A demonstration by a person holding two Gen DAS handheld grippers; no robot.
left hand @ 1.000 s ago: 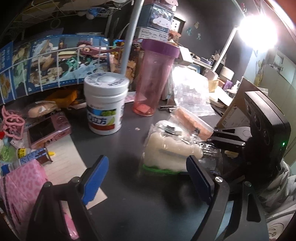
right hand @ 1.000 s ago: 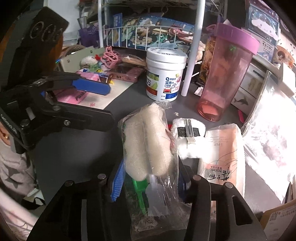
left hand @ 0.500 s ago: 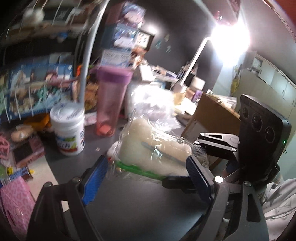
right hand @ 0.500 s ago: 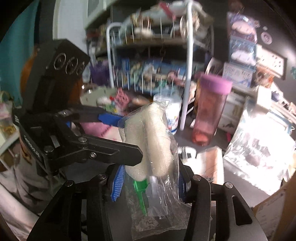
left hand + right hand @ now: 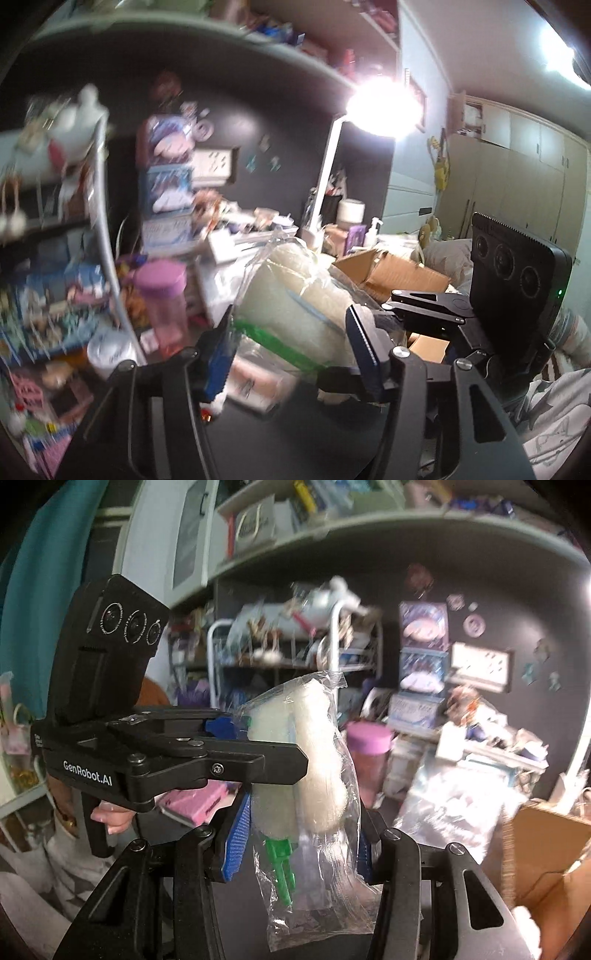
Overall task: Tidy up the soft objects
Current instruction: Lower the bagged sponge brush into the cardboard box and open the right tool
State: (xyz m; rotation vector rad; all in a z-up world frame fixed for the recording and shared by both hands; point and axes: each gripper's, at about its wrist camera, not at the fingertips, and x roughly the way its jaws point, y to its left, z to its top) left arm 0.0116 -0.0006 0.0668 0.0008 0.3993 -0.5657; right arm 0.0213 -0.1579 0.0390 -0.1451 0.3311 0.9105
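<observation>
Both grippers clamped on bagged fluffy pad (image 5: pixel 314 753) — left gripper (image 5: pixel 291 354) just closed, right gripper (image 5: pixel 299 840) lower; opposing pull may tear bag.

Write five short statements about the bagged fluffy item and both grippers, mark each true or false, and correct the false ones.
1. The right gripper clamps the clear bag. True.
2. The left gripper is closed on the fluffy white item. True; its jaws have just been closing.
3. The bag lies flat on the desk. False; it is held up in the air.
4. The pink tumbler has a purple lid. True.
5. The plastic part in the bag is red. False; it is green.
</observation>
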